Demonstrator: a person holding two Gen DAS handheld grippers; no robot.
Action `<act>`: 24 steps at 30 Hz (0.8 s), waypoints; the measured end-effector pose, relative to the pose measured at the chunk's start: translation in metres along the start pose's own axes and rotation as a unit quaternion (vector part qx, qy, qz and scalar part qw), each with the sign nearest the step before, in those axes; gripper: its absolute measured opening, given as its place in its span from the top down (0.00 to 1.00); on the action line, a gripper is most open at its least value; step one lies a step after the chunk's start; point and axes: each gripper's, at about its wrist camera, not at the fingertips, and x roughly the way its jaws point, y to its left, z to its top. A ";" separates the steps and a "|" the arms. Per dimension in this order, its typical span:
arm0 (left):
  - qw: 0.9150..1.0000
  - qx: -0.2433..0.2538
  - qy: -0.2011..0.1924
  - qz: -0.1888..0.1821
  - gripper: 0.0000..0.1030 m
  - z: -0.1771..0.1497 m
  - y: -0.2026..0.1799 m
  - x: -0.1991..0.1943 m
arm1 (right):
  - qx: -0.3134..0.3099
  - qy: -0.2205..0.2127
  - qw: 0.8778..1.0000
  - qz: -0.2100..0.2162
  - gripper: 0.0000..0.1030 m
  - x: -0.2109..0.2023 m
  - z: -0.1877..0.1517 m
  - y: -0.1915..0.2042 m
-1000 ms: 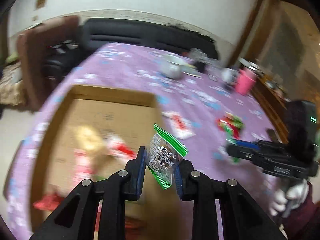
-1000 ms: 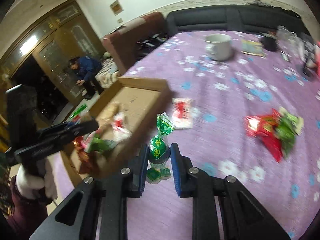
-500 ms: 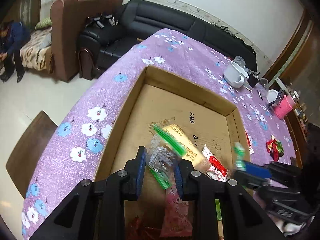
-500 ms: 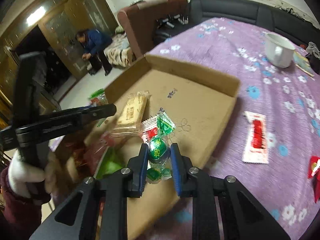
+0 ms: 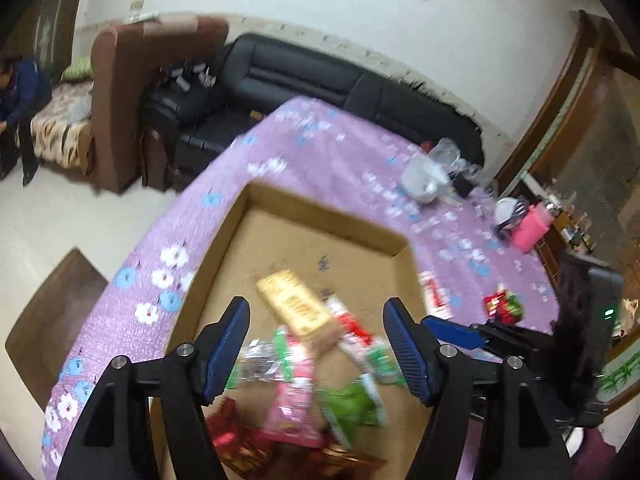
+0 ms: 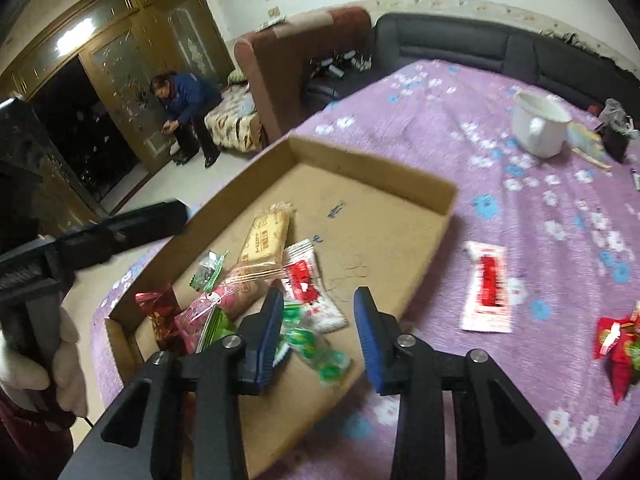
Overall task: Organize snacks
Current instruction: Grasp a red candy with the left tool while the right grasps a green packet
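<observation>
Now both tongs, left [image 5: 316,344] and right [image 6: 316,330], are angled downward over the cardboard box [image 6: 424,188], jaws just opened, released; green candy [image 6: 320,350] is seen lying inside the box beneath.

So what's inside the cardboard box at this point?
The cardboard box holds a loose pile of wrapped snacks: a tan biscuit pack, a red-and-white packet, pink, green and dark red wrappers. Anything beneath the pile is hidden.
</observation>
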 end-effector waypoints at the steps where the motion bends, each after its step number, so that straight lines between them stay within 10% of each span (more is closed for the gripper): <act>1: 1.000 0.010 -0.018 0.011 0.28 0.002 -0.013 -0.014 | 0.000 -0.011 1.000 -0.003 0.63 -0.010 -0.003 -0.002; 6: 0.990 0.042 -0.126 -0.052 0.01 -0.011 -0.058 -0.072 | -0.007 -0.085 0.995 -0.046 0.37 -0.059 -0.018 -0.018; 9: 0.987 0.018 -0.038 -0.153 0.01 -0.030 -0.073 -0.045 | 0.005 -0.135 0.988 -0.079 0.21 -0.086 -0.033 -0.040; 24: 0.985 0.044 0.048 -0.158 0.01 -0.081 -0.140 0.026 | 0.224 -0.116 0.958 -0.135 0.22 -0.149 -0.102 -0.234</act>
